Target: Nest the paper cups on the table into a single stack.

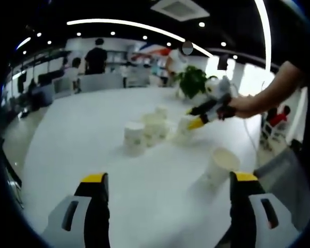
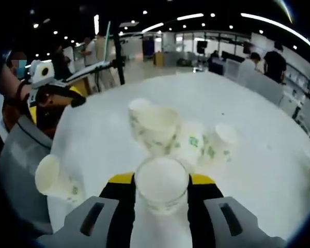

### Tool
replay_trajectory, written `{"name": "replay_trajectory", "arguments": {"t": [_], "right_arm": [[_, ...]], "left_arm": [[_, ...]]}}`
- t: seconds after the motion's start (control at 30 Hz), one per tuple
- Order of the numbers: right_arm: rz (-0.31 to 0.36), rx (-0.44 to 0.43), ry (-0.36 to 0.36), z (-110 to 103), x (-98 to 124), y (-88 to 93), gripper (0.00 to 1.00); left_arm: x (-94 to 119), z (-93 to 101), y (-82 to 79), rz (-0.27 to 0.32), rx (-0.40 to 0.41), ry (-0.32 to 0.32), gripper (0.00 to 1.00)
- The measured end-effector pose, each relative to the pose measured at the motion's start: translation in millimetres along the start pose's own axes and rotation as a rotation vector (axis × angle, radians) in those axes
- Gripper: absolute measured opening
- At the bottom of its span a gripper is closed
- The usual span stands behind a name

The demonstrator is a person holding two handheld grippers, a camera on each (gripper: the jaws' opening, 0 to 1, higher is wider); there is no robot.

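Several white paper cups with green print stand in a cluster mid-table (image 1: 144, 132). In the right gripper view they sit just ahead, one wide cup (image 2: 155, 126) in front and two smaller ones (image 2: 222, 139) to its right. My right gripper (image 2: 161, 181) is shut on a paper cup (image 2: 161, 192), whose open mouth faces the camera. The left gripper view has the right gripper (image 1: 196, 122) at the cluster's right side, held by a hand. My left gripper (image 1: 168, 181) is open, nothing between its jaws. A single cup (image 1: 222, 165) stands apart just beyond its right jaw.
The round white table (image 1: 82, 129) has a curved edge near both grippers. A grey chair back (image 2: 20, 165) is beside the lone cup (image 2: 54, 178). A potted plant (image 1: 192, 80) stands at the far side. People stand in the background.
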State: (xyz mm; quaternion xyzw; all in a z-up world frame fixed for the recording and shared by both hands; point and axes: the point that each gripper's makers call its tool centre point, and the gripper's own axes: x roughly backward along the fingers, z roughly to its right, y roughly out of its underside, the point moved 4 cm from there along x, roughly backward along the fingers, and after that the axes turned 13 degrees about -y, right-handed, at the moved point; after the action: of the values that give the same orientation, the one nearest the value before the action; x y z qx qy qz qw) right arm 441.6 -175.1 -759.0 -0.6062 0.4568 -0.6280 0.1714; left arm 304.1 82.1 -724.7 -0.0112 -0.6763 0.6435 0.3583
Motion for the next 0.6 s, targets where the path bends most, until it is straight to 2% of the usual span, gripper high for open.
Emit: {"name": "replay_trajectory", "arguments": {"t": [0.23, 0.6], "right_arm": [[0.056, 0.013, 0.010, -17.9, 22.3, -13.8, 0.36], [0.149, 0.077, 0.013, -40.9, 59.3, -53.6, 0.36]], "left_arm": [[1.5, 9.2, -2.3, 0.005, -0.009, 0.011, 0.97], [5.8, 18.7, -3.2, 0.005, -0.019, 0.034, 0.96]]}}
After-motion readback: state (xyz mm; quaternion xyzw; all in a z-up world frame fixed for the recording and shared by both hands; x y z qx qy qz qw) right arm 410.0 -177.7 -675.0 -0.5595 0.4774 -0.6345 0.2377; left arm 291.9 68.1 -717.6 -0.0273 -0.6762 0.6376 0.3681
